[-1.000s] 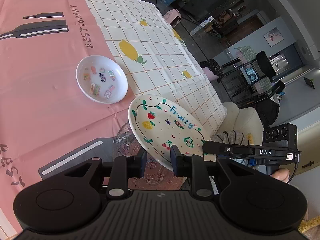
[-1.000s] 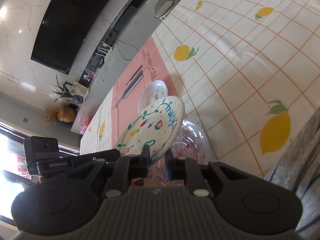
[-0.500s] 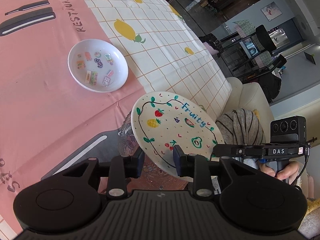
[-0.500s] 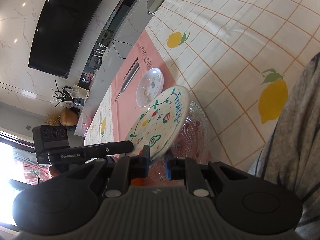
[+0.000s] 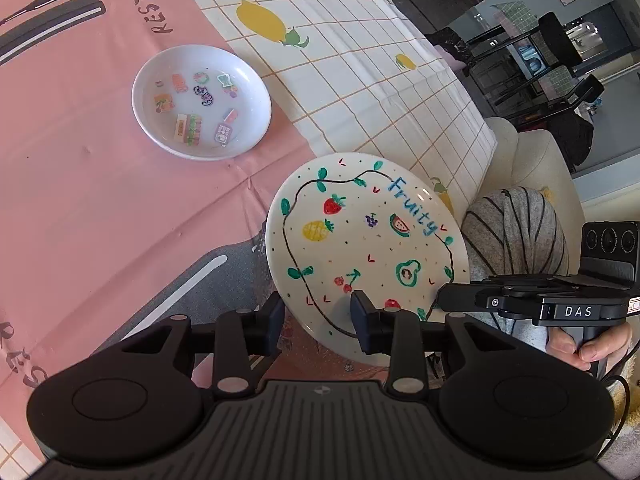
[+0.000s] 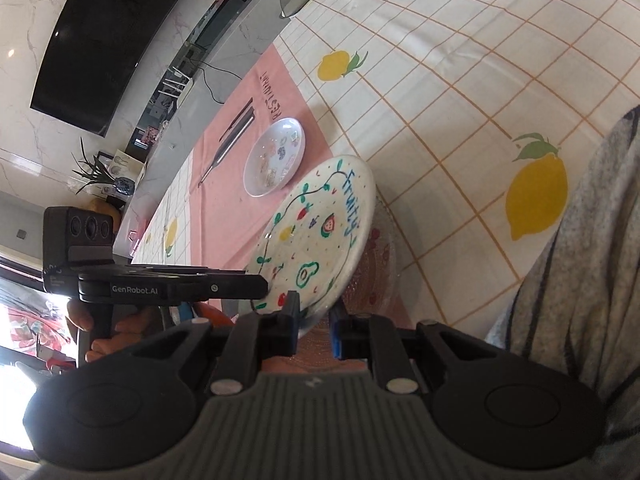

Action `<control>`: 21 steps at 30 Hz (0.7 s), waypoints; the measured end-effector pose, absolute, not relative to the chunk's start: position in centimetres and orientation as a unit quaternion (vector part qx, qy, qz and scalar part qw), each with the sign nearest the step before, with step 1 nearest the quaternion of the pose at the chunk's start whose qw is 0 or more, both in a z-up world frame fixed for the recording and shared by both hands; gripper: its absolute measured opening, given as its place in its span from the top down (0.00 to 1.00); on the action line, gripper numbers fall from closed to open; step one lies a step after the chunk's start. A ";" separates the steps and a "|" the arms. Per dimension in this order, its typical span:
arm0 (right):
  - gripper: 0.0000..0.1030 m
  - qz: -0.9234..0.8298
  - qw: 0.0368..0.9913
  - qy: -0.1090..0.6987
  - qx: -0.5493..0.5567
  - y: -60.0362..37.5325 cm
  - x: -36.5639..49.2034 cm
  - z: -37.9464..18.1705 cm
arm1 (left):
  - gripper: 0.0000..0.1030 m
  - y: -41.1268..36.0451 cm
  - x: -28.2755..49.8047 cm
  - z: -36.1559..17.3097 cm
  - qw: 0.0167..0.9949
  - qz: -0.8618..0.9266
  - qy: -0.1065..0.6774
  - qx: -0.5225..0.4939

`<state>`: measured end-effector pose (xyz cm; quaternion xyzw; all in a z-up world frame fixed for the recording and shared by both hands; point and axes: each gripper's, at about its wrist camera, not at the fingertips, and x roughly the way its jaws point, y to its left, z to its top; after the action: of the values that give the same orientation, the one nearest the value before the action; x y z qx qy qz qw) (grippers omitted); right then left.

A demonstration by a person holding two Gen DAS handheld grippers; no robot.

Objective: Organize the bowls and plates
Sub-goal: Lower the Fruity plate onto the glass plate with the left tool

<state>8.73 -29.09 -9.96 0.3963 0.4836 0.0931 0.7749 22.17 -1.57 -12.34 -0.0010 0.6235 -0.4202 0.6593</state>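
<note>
Fruit plate [image 5: 360, 240]: white, painted with fruits and the word "Fruity", held tilted above a clear glass dish [image 6: 376, 280] near the table's edge
Right gripper [image 6: 314, 320]: clamped on the plate's near rim
Left gripper [image 5: 318, 316]: jaws opening, plate rim between them, pads not pressing
Small plate [image 5: 202, 102]: white, stickered, resting apart on the pink cloth [image 5: 80, 180]

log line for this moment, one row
phase: handover | right gripper: shut on fruity plate, tilted over glass dish | left gripper: opening, rim between jaws | sticker bowl: on pink cloth
</note>
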 end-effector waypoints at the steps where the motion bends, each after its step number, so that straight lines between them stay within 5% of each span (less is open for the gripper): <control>1: 0.86 0.089 0.773 0.487 0.397 -29.2 8.8 -10.1 | 0.61 -1.8 22.1 -12.2 0.661 -0.417 0.623 0.006; 21: 0.66 0.044 0.784 0.516 0.342 -28.2 9.2 -9.9 | 0.60 -3.1 20.7 -11.8 0.687 -0.395 0.607 0.064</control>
<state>9.22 -28.23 -9.87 0.3419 0.5158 0.0438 0.7843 20.71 -3.14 -11.79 0.0636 0.6071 -0.3950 0.6865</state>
